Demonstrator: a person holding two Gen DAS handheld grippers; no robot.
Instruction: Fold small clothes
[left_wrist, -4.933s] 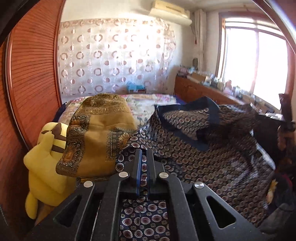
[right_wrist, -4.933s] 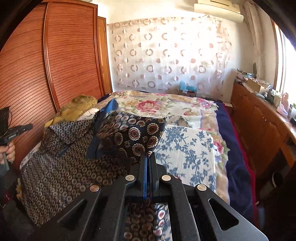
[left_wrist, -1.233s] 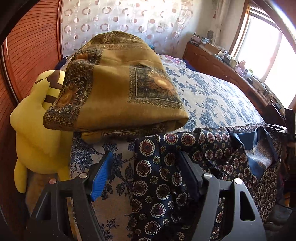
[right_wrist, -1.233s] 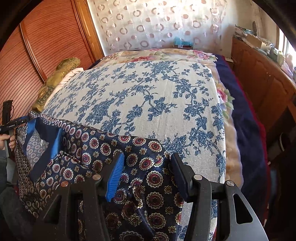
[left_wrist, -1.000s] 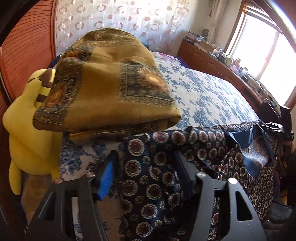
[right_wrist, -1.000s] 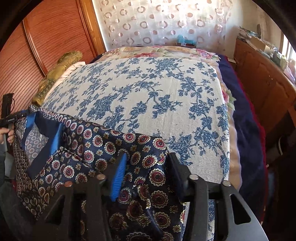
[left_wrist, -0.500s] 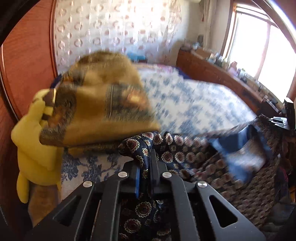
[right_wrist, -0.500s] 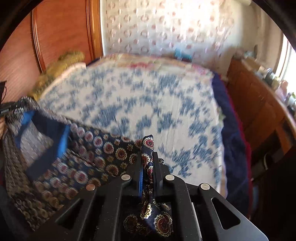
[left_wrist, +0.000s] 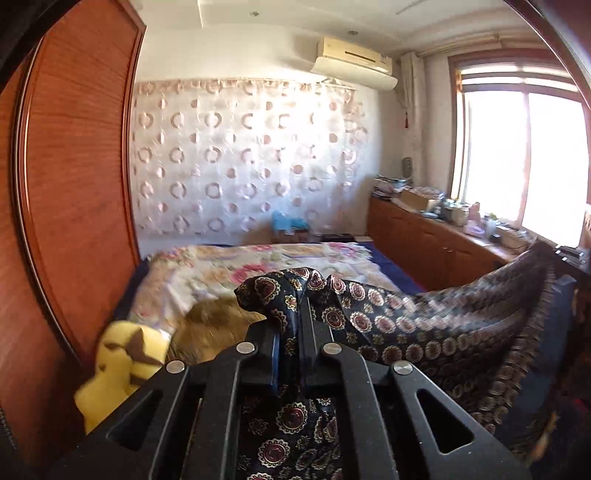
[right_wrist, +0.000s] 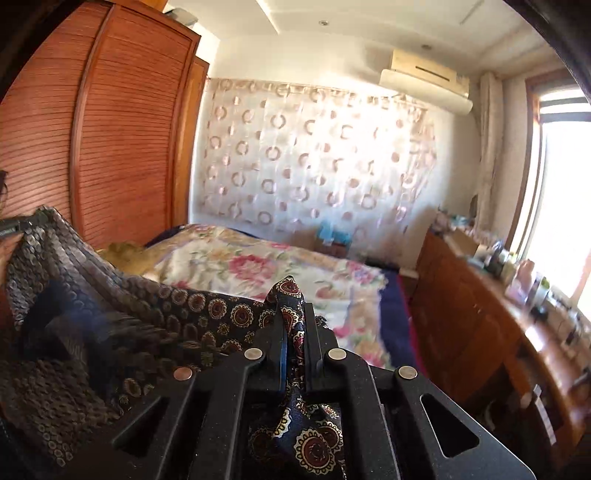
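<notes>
Basically both tongs, left tongs (left_wrist: 291, 321) and right tongs (right_wrist: 295, 325), pinched the patterned garment (left_wrist: 424, 325) above the bed (left_wrist: 258, 266); keeping its top edge taut looked key.

Yellow plush toy (left_wrist: 118, 363) beside wooden wardrobe (left_wrist: 74, 184).

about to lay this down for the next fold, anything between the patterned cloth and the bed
Nothing visible blocks it. Both the left gripper and right gripper are shut on the patterned cloth, held above the floral bedspread. The mustard cloth and yellow plush toy sit at the left edge.
</notes>
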